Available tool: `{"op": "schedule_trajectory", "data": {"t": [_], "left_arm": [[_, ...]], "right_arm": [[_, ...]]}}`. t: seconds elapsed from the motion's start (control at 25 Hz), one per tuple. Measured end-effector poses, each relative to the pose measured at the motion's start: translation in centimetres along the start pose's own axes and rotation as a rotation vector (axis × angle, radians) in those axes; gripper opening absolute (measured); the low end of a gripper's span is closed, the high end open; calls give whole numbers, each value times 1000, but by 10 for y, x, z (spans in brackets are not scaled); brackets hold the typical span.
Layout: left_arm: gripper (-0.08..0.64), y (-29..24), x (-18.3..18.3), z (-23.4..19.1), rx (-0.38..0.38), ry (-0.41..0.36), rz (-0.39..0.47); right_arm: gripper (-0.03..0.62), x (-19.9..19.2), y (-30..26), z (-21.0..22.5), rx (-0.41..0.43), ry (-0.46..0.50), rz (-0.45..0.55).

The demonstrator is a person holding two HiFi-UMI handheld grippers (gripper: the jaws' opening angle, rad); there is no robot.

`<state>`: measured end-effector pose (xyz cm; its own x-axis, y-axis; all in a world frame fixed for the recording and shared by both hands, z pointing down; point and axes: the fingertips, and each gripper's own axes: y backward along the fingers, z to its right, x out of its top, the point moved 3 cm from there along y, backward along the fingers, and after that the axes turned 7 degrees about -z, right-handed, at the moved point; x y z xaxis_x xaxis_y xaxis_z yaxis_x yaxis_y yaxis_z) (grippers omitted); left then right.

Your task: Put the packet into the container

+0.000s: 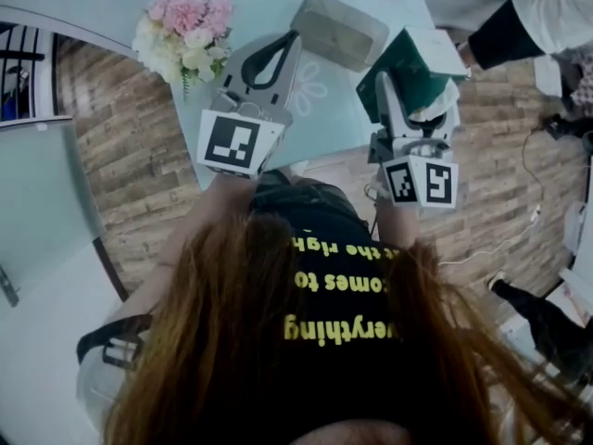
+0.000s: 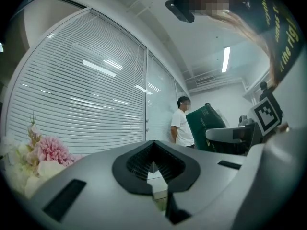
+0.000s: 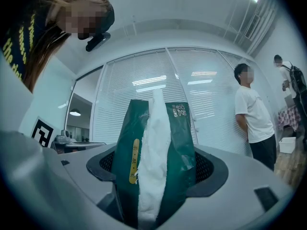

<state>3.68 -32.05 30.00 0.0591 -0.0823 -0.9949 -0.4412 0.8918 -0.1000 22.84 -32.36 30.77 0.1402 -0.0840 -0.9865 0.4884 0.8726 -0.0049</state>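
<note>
1. dark green plastic with white tissue bulging from a slit down its middle: that is the packet (image 3: pixel 176 143), standing upright between the jaws of the right gripper (image 3: pixel 156 174), which are clamped on its two sides.
2. in the head view the packet is held over the right part of the pale table (image 1: pixel 338 114), just right of the container (image 1: pixel 338 28) and not inside it.
3. the container is a grey rectangular box, lying at a slant on the far middle of the table, with nothing seen inside from this angle.
4. the left gripper (image 1: pixel 295 35) points toward the container's near left corner, its tips just beside that corner; whether they touch it cannot be told.
5. the left gripper view shows its jaws drawn together at the tips with nothing gripped, only the hollow between the black pads (image 2: pixel 139 164) left between them.
6. a bunch of pink and white flowers (image 1: pixel 183 33) sits at the table's far left corner, left of the left gripper.
7. the table stands on a floor (image 1: pixel 134 156) of brown wooden planks.
8. in both gripper views a person in a white t-shirt (image 3: pixel 253 116) stands by a wall of closed white blinds (image 2: pixel 86 95), well apart from the table.
9. the person holding the grippers has long reddish-brown hair (image 1: pixel 232 341) and a black shirt with yellow lettering.
</note>
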Motion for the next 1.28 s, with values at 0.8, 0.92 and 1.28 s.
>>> {"op": "schedule_trajectory", "data": {"t": [0.8, 0.92, 1.28], "left_arm": [[2, -28, -5, -13, -37, 9, -20], [2, -32, -6, -14, -34, 12, -25], [2, -38, -5, -10, -56, 8, -26]], "right_arm": [[379, -12, -43, 9, 21, 9, -91], [380, -18, -50, 14, 46, -2, -138], [380, -48, -82, 36, 74, 14, -305]]}}
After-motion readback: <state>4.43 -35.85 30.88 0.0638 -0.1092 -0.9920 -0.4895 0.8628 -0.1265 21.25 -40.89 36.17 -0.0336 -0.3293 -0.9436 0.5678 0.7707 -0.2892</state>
